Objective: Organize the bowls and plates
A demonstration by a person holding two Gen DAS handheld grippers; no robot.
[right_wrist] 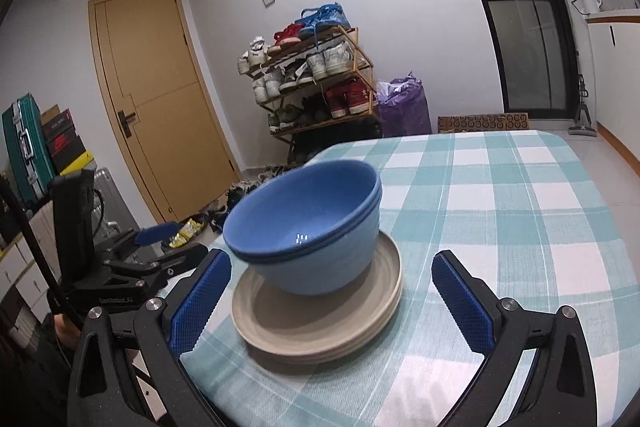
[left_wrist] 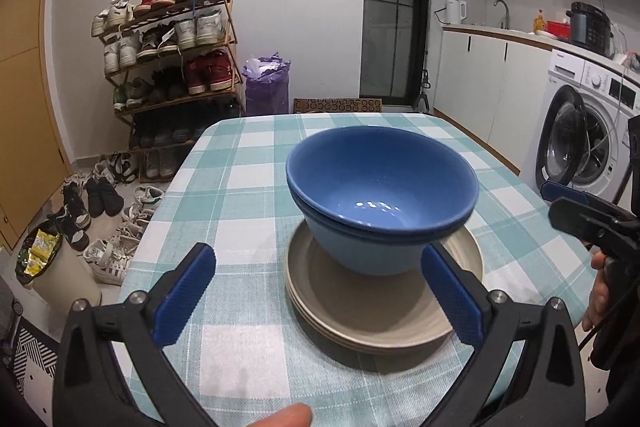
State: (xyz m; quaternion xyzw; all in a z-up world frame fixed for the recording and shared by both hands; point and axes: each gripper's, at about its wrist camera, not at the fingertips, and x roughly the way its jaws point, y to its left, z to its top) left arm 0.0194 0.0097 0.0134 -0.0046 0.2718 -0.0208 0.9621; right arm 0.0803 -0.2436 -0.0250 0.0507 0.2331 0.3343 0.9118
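- Bowls (left_wrist: 380,199): two blue ones nested, sitting on the plates (left_wrist: 372,307). Plates are stacked flat, three by the rims I can count.
- One pile keeps the footprint small; plates at the bottom give the wide base, so the bowls sit level.
- Pile sits toward the near edge of the worktop (left_wrist: 240,163), roughly mid-width; the rest of the checked cloth is bare.
- Left gripper (left_wrist: 316,291): jaws fully spread, holding nothing. One pad overlaps the plate rim in view; contact unclear.
- Right gripper (right_wrist: 332,303): jaws wide apart, empty, clear of the pile.
- Reads as stacking done, both hands free.
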